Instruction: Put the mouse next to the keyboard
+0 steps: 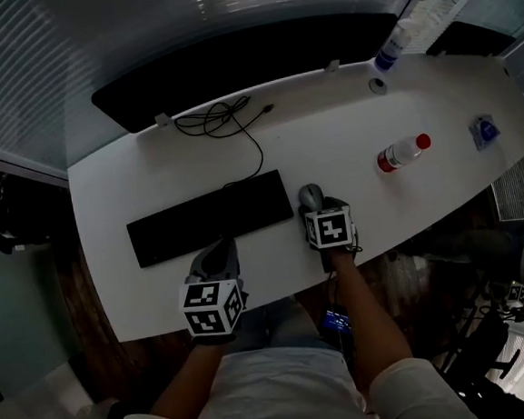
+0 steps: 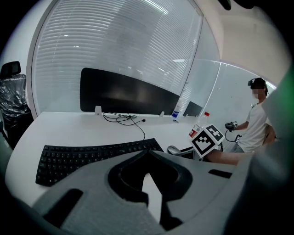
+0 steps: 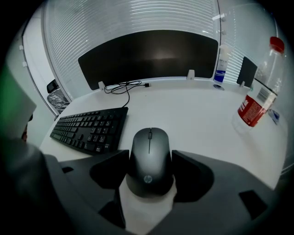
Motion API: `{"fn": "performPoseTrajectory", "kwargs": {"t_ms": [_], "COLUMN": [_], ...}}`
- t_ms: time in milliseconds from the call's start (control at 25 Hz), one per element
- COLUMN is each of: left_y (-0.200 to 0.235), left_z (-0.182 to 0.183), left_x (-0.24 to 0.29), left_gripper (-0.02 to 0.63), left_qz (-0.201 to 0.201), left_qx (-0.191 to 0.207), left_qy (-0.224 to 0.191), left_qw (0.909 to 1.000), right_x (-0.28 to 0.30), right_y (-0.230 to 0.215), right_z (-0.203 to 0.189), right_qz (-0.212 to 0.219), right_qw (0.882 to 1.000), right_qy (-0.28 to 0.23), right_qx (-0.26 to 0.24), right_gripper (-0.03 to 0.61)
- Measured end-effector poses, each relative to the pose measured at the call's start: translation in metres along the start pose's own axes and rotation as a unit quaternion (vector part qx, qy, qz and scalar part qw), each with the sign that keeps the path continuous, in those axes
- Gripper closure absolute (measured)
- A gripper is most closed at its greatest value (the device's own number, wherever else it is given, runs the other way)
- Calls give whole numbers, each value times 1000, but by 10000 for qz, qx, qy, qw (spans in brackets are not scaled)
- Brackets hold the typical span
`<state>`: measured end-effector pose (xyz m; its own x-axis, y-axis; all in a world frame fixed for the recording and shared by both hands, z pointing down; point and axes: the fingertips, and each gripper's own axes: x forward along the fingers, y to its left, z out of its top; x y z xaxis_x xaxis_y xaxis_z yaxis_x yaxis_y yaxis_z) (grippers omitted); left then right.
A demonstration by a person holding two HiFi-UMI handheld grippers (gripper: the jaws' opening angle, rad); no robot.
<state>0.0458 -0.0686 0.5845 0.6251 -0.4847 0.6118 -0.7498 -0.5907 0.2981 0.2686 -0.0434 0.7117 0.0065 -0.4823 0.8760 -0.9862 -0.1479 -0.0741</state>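
Red-capped bottle (image 1: 403,152) lying on table (image 1: 329,143), contents unclear; right tool (image 3: 150,155) grips mouse (image 3: 149,163).

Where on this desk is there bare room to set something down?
Bare: the white stretch between the mouse and the lying bottle, and the strip between the keyboard and the black panel, left of the cable. Crowded: the keyboard's right end, where the right gripper grips the mouse, and the far corner by the upright bottle.

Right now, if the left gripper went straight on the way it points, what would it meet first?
The keyboard, its near edge lying just ahead of the left gripper, though the exact gap is unclear.
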Motion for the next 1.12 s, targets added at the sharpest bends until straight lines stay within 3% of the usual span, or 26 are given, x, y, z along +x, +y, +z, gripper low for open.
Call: {"fn": "performPoseTrajectory", "kwargs": {"t_ms": [640, 1120], "left_y": [4, 2], "left_z": [3, 9], "left_x": [-5, -14], "left_gripper": [612, 612], "left_qz": [12, -8], "left_qx": [-43, -58], "left_qy": [-13, -131], "left_qw": [10000, 9999], "right_x": [2, -38], "right_y": [2, 13], "right_z": [1, 22], "right_qz": [-63, 120], "right_qw": [9991, 9988], "right_qy": [-8, -439], "right_qx": [-410, -163], "right_gripper": [284, 285]}}
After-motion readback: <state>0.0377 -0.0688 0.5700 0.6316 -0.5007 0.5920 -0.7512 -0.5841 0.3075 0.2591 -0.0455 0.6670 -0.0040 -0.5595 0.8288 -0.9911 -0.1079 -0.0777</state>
